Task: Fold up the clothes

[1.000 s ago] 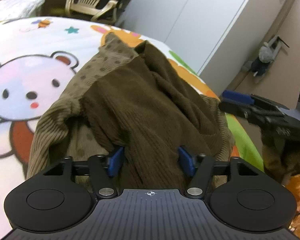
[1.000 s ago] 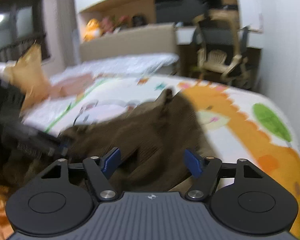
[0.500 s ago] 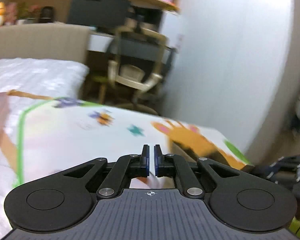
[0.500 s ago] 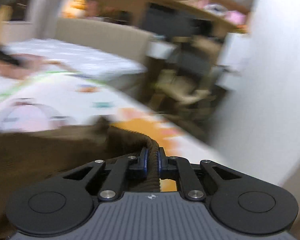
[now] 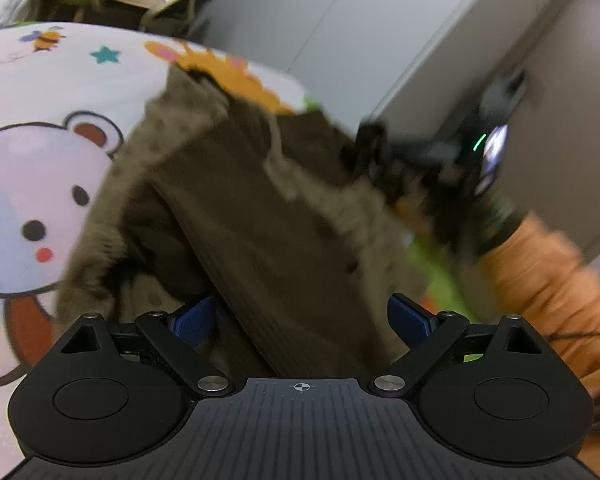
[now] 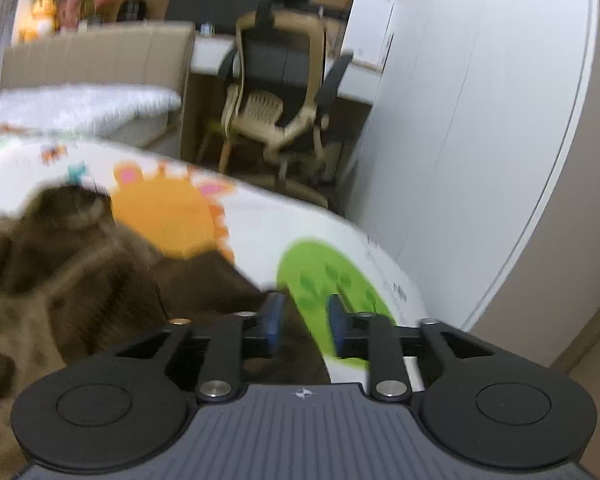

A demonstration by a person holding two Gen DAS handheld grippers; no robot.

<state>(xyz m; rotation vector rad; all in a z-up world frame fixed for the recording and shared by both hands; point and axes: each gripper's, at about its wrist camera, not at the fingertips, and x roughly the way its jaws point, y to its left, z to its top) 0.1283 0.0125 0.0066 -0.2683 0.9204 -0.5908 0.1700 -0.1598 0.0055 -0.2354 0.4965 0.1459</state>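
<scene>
Left gripper (image 5: 300,316): at 6 o'clock of the left wrist view; blue fingers (image 5: 192,322) spread wide, nothing pinched; a ribbed fold of cloth lies between them.
Brown garment (image 5: 260,220): heaped just beyond the left gripper's fingers, running from 6 toward 12 o'clock; dark ribbed knit on top, paler dotted lining showing at 10 o'clock and along the 3 o'clock edge; it rests on the play mat.
Right gripper (image 6: 303,322): at 6 o'clock of the right wrist view; jaws parted by a moderate gap, gripping nothing; the garment's edge lies under the left-hand pad and spreads toward 9 o'clock; in the left wrist view this gripper appears blurred at 2 o'clock.
Orange sleeve (image 5: 548,280): at 3 to 4 o'clock in the left wrist view, leading to the blurred gripper.
Play mat (image 5: 40,168): white with a bear's face at 9 o'clock, a teal star and a bee at 11 o'clock; an orange patch and a green circle show beyond the garment.
Office chair (image 6: 276,92): at 12 o'clock in the right wrist view, past the mat's far edge, beside a desk.
White wardrobe (image 6: 480,120): at 2 o'clock, behind the mat.
</scene>
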